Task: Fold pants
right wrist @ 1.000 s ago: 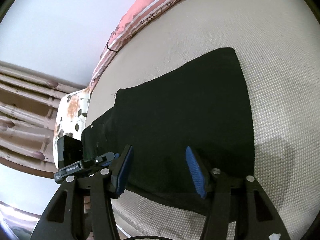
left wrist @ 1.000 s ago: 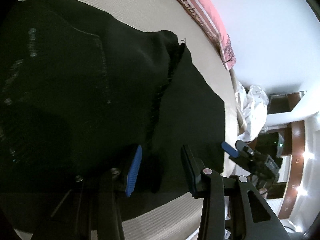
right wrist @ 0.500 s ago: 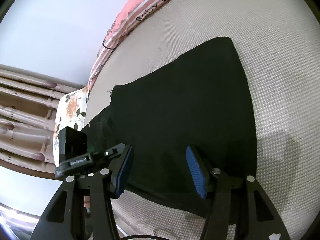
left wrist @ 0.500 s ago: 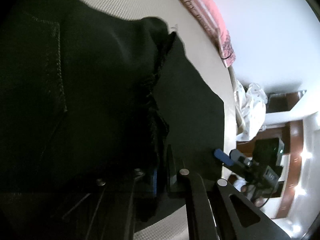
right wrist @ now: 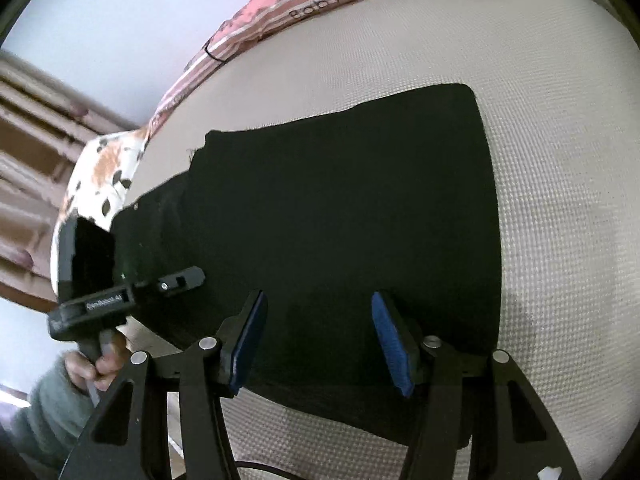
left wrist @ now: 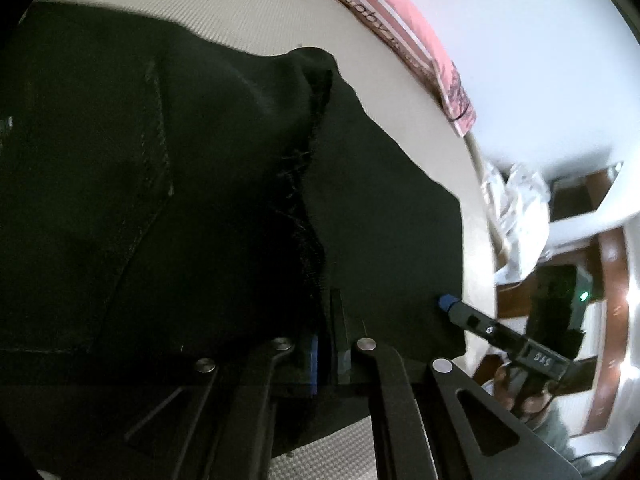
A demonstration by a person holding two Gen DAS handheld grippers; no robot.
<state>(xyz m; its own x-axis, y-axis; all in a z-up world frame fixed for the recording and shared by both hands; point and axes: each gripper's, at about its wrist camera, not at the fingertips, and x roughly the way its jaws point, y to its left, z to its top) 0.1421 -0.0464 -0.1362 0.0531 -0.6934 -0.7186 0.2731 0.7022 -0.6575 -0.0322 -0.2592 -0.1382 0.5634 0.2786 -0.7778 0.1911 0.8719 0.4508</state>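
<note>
Beige, waffle-textured bedding (right wrist: 560, 200) took up most of the room before me, a mattress covered edge to edge. Black pants (right wrist: 340, 220) lay spread flat across it, one leg stretching toward the far side and its hem squared off near the pink striped blanket (right wrist: 280, 0) that ran along the white wall (left wrist: 540, 40). A floral pillow (right wrist: 100, 164) sat at the bed's corner, just beyond the waist end of the pants.

From the left side, the dark cloth rose in a raised fold (left wrist: 308, 68) with a rough seam running down it toward the tool. The left gripper (left wrist: 326, 354) was pressed together on that fold of the pants, its blue pads nearly hidden by the fabric pinched between them. The right gripper (right wrist: 324, 340) hovered over the near edge of the pants with its jaws spread, blue pads (right wrist: 390, 344) well apart and nothing caught between them. A hand (right wrist: 98, 364) in a grey-green sleeve (right wrist: 44, 412) gripped the handle of the left tool.
</note>
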